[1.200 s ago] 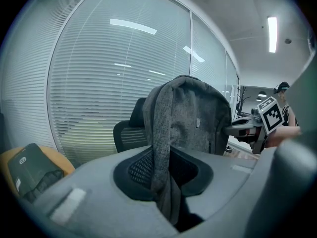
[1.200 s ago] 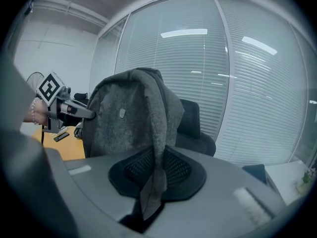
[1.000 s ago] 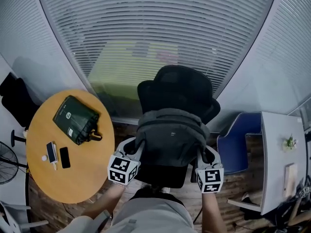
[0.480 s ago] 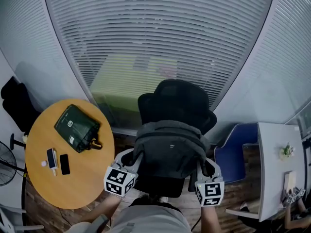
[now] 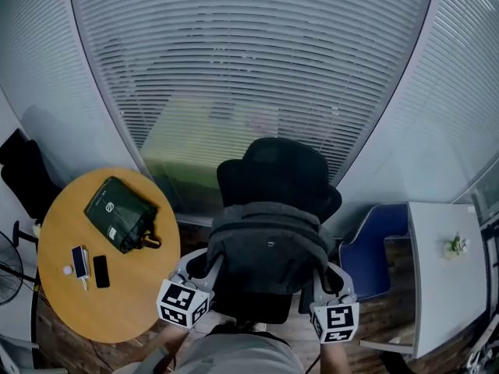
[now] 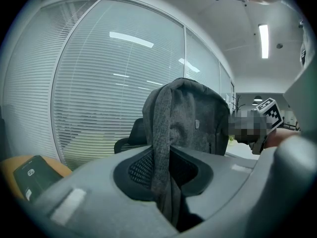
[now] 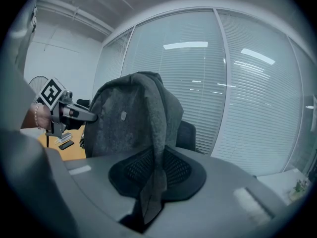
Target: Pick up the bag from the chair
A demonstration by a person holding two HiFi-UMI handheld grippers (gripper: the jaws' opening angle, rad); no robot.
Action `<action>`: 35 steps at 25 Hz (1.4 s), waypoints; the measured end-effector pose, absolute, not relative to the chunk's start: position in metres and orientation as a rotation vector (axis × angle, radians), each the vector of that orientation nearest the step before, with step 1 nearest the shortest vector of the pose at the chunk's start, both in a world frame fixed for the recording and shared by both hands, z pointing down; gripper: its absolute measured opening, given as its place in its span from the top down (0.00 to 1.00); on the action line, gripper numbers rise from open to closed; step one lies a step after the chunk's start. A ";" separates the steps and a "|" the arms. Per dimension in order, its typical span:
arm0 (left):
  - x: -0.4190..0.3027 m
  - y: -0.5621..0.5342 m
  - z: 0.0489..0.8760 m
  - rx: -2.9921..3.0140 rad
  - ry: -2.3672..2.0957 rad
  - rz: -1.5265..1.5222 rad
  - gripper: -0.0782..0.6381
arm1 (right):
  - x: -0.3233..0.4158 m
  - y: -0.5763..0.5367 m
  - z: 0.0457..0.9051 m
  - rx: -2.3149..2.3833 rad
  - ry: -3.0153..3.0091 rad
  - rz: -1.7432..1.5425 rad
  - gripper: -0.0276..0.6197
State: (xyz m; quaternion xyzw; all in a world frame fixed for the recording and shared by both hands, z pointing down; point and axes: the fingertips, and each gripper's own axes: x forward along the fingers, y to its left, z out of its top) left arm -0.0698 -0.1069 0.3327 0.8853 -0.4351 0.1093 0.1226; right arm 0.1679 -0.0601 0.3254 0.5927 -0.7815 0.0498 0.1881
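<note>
A grey backpack (image 5: 267,249) hangs in front of the black office chair (image 5: 277,176), lifted off its seat. My left gripper (image 5: 204,265) is shut on the bag's left shoulder strap (image 6: 161,152). At the bag's other side my right gripper (image 5: 326,275) is shut on the right strap (image 7: 157,155). In the left gripper view the bag (image 6: 198,120) rises above the closed jaws, with the chair's back (image 6: 132,135) behind it. The right gripper view shows the bag (image 7: 130,115) the same way, and the left gripper (image 7: 84,115) beyond it.
A round wooden table (image 5: 132,302) stands at the left with a dark green pouch (image 5: 118,211), a phone (image 5: 100,271) and a small white device (image 5: 79,261). A blue chair (image 5: 366,248) and white desk (image 5: 440,271) are at the right. Window blinds (image 5: 249,68) run behind the chair.
Both grippers have drawn back toward me and lower in the head view, the bag coming with them. The view has tilted up, showing more of the blinds.
</note>
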 end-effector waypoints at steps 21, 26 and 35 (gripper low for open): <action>-0.071 -0.092 0.301 2.617 -1.287 0.241 0.80 | 0.161 -0.040 0.286 1.702 -2.232 0.119 0.88; -0.071 -0.095 0.299 2.617 -1.284 0.234 0.80 | 0.163 -0.043 0.283 1.694 -2.230 0.098 0.88; -0.069 -0.097 0.295 2.622 -1.285 0.230 0.80 | 0.163 -0.044 0.280 1.707 -2.242 0.121 0.88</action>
